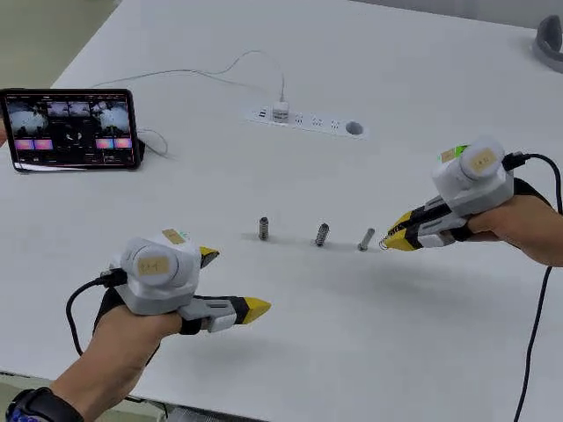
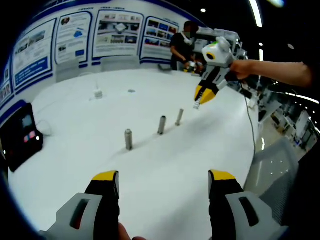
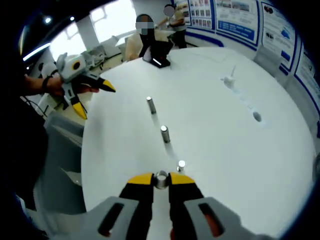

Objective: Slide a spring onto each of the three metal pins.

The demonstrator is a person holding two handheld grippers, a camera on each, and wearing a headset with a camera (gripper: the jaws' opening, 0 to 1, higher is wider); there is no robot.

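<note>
Three short metal pins stand in a row on the white table: left pin point(image 1: 264, 229), middle pin point(image 1: 322, 234), right pin point(image 1: 366, 239). The left and middle ones look ribbed, as if a coil sits around each. The right one looks smooth. My right gripper point(image 1: 387, 242) is shut on a small spring point(image 3: 161, 179), whose end point(image 1: 382, 244) hangs just right of the right pin point(image 3: 181, 165). My left gripper point(image 1: 233, 281) is open and holds nothing. It hovers near the front edge, in front of and left of the left pin point(image 2: 128, 139).
A tablet point(image 1: 70, 127) stands at the far left. A white power strip point(image 1: 303, 119) with a cable lies behind the pins. A grey object point(image 1: 550, 40) sits at the far right corner. People stand beyond the table's far end point(image 3: 155, 45).
</note>
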